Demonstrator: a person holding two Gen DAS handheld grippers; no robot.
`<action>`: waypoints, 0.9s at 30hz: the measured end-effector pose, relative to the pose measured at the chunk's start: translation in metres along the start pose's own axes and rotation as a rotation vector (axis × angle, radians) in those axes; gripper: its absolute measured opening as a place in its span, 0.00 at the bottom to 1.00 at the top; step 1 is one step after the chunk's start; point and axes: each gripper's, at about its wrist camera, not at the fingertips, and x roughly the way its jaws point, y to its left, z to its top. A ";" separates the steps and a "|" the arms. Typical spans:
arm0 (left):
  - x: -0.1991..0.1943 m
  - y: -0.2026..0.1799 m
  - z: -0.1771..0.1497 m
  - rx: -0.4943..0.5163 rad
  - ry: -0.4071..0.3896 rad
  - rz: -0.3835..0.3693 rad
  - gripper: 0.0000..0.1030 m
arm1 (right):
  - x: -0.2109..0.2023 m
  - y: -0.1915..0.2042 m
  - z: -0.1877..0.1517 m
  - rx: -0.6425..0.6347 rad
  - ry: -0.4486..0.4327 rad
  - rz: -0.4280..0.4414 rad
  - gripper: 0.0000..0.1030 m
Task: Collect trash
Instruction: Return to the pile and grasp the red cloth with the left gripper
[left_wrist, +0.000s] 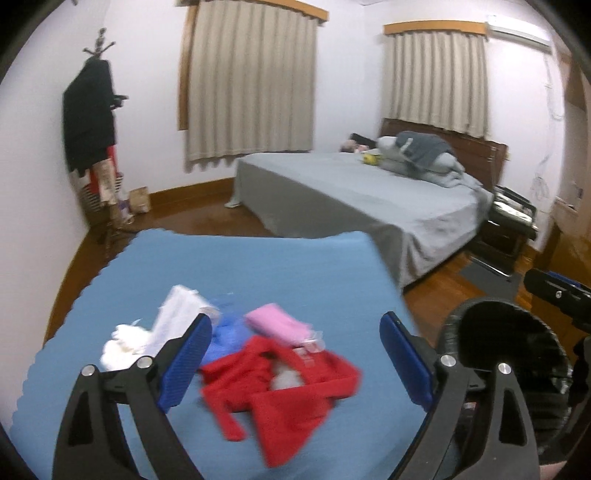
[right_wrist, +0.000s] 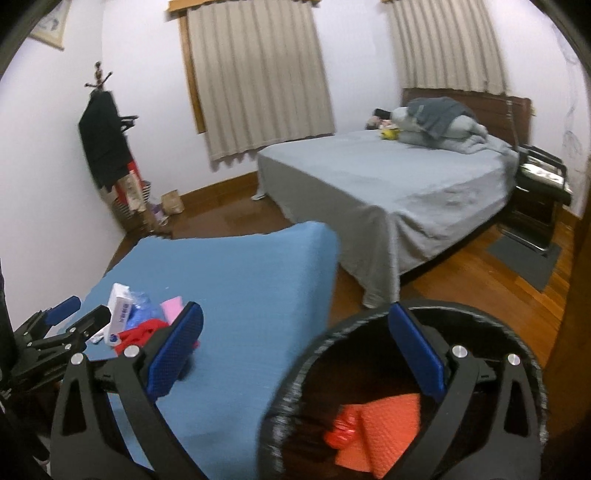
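Observation:
A blue-covered table (left_wrist: 258, 266) holds a pile of trash: a torn red wrapper (left_wrist: 280, 384), a pink packet (left_wrist: 273, 323), a blue plastic piece (left_wrist: 225, 336), a white box (left_wrist: 177, 317) and crumpled white tissue (left_wrist: 125, 343). My left gripper (left_wrist: 295, 358) is open and empty, its jaws standing either side of the red wrapper above it. A black trash bin (right_wrist: 406, 406) stands right of the table with orange trash (right_wrist: 384, 424) inside. My right gripper (right_wrist: 295, 365) is open and empty over the bin's left rim. The left gripper also shows in the right wrist view (right_wrist: 70, 317).
A bed with grey sheets (left_wrist: 369, 195) stands behind the table. A coat rack (left_wrist: 96, 122) with dark clothes is in the left corner by a striped basket. A dark nightstand (left_wrist: 509, 221) sits right of the bed. The floor is wood.

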 end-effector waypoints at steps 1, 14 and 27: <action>0.001 0.008 -0.002 -0.004 0.001 0.016 0.88 | 0.005 0.007 0.000 -0.007 0.001 0.010 0.95; 0.022 0.080 -0.036 -0.075 0.082 0.121 0.78 | 0.066 0.062 -0.016 -0.066 0.085 0.067 0.95; 0.057 0.068 -0.057 -0.074 0.174 0.062 0.64 | 0.093 0.068 -0.033 -0.090 0.149 0.055 0.95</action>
